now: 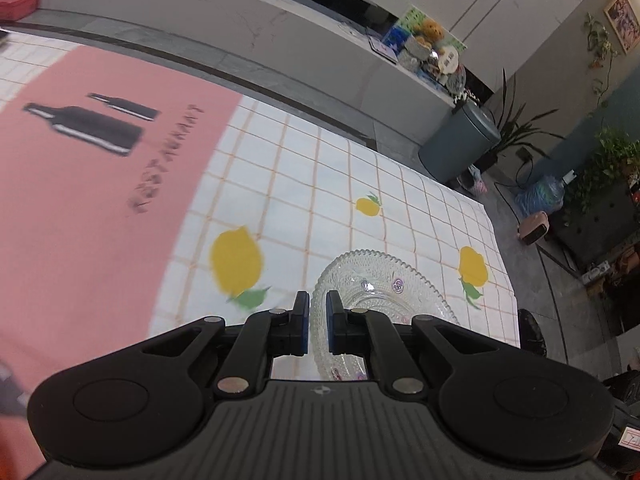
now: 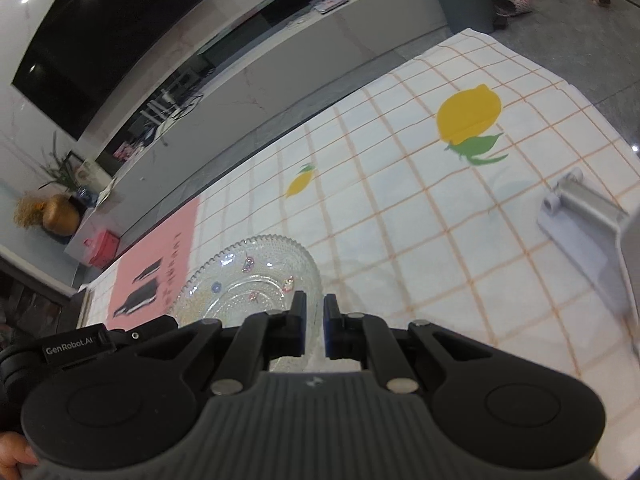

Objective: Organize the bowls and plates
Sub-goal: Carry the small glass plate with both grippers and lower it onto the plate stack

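Note:
A clear beaded glass bowl (image 1: pixel 384 292) with small flower decals is held over the checked lemon tablecloth (image 1: pixel 320 168). My left gripper (image 1: pixel 318 308) is shut on the bowl's left rim, which passes between its blue pads. The same bowl shows in the right wrist view (image 2: pixel 248 276). My right gripper (image 2: pixel 315 308) is shut on its right rim. Both grippers hold the bowl from opposite sides. The bowl's near part is hidden behind each gripper body.
A pink placemat (image 1: pixel 80 168) printed with black bottles lies at the table's left. A grey metal stand (image 2: pixel 588 224) sits on the cloth at the right. Beyond the table's far edge are a long white bench (image 1: pixel 280 40) and a grey bin (image 1: pixel 460 144).

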Motion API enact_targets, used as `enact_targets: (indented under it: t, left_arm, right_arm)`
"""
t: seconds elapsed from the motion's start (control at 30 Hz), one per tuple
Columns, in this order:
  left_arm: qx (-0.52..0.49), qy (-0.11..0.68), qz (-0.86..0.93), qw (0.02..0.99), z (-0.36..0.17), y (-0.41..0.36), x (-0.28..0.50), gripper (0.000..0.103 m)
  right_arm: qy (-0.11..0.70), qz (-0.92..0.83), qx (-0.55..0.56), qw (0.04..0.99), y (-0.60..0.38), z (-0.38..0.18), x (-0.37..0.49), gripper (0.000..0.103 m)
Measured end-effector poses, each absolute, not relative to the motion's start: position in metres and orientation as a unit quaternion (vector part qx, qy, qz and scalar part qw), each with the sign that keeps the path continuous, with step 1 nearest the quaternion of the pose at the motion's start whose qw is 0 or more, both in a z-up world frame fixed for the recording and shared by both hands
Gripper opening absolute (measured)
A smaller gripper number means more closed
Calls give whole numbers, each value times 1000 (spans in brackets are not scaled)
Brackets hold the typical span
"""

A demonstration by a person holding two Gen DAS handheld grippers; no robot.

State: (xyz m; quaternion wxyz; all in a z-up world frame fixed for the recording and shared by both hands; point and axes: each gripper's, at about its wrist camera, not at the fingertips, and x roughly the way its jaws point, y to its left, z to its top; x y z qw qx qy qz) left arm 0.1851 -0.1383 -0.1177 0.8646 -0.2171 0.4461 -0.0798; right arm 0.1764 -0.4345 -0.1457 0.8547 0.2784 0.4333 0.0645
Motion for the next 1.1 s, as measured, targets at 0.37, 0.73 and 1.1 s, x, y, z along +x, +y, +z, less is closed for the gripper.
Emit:
enact_targets:
  t: [0.37,0.73,1.1]
  left_arm:
    - [-219,419,-62,879,-95,-88,92,8]
    - [-203,431,-60,877,-115,-69,33,8]
    - [-179,434,-50,882,-142,-69,27,8]
  right_arm:
    - [434,108,262,855,-384,-127,93,6]
    - [463,106,231,849,-356,-138,42,6]
    - [466,82,205,857,-340,-155,37,6]
